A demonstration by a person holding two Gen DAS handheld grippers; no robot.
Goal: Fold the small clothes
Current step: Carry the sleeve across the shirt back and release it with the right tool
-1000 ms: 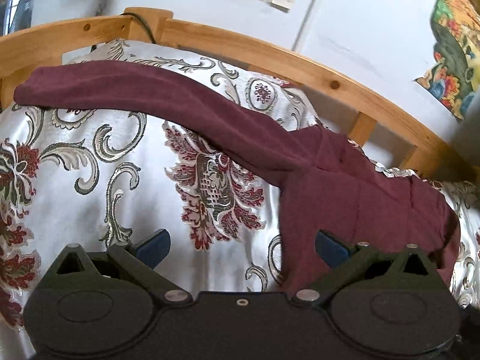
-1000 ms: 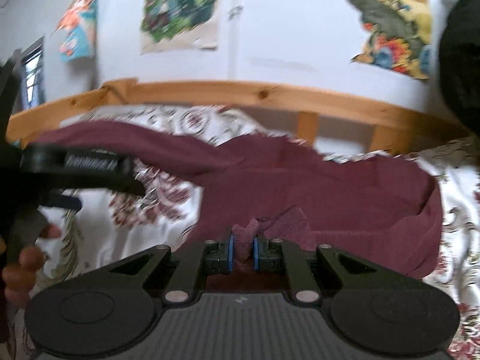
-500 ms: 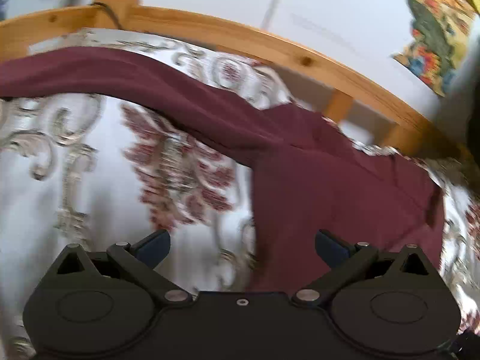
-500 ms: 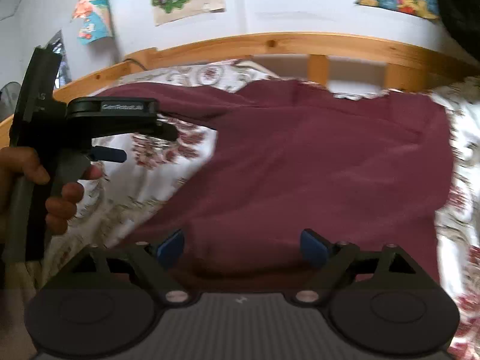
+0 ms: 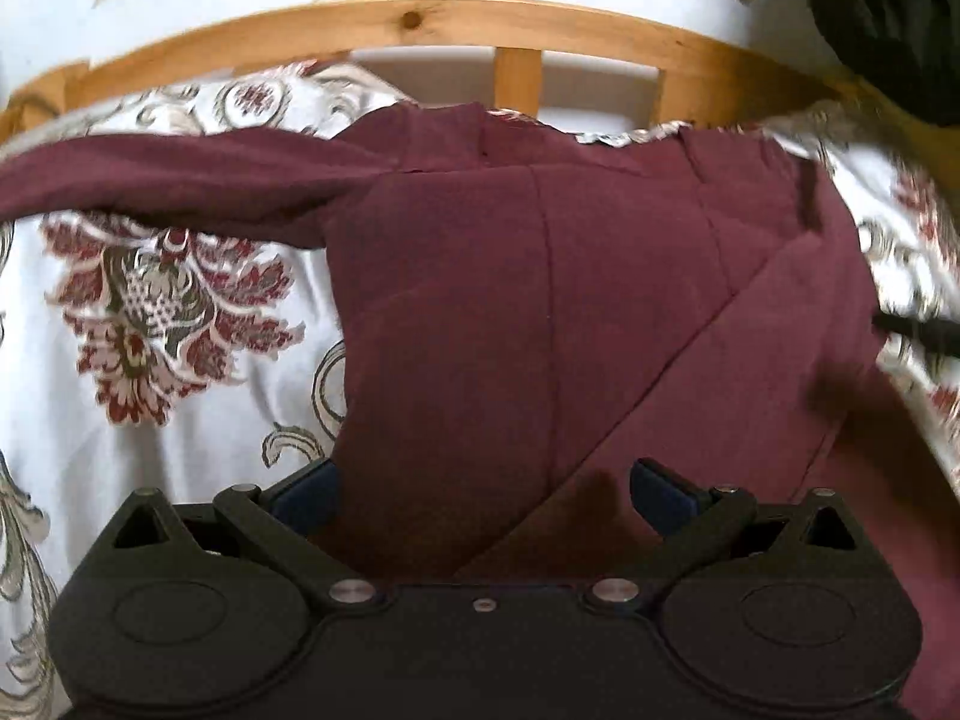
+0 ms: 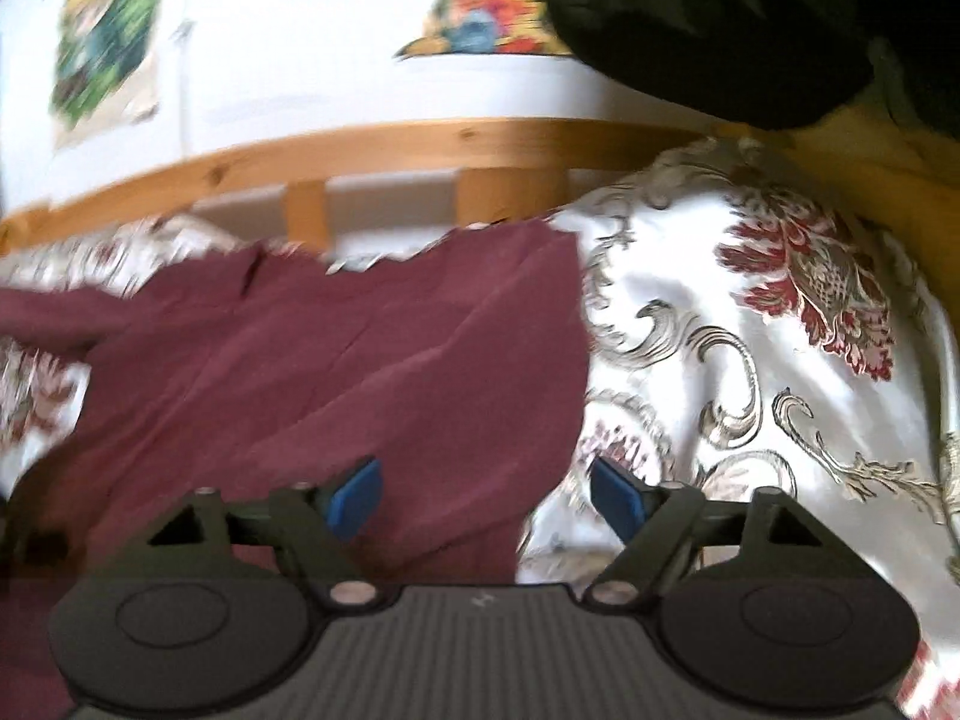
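A maroon long-sleeved garment (image 5: 540, 300) lies flat on a white floral bedspread (image 5: 150, 312). Its right side is folded over the body in a diagonal flap, and one sleeve (image 5: 150, 180) stretches out to the left. My left gripper (image 5: 483, 495) is open and empty, low over the garment's near left edge. In the right wrist view the garment (image 6: 360, 372) fills the left half. My right gripper (image 6: 489, 501) is open and empty over the garment's right edge, where it meets the bedspread (image 6: 780, 390).
A wooden bed rail (image 5: 420, 24) runs along the far side against a white wall with posters (image 6: 102, 42). A dark cloth (image 6: 720, 12) hangs at the upper right. The other gripper shows blurred at the right edge of the left wrist view (image 5: 924, 333).
My right gripper let go of the maroon fabric and opened, then swung right to the garment's right edge. My left gripper stayed open and moved right over the garment's body.
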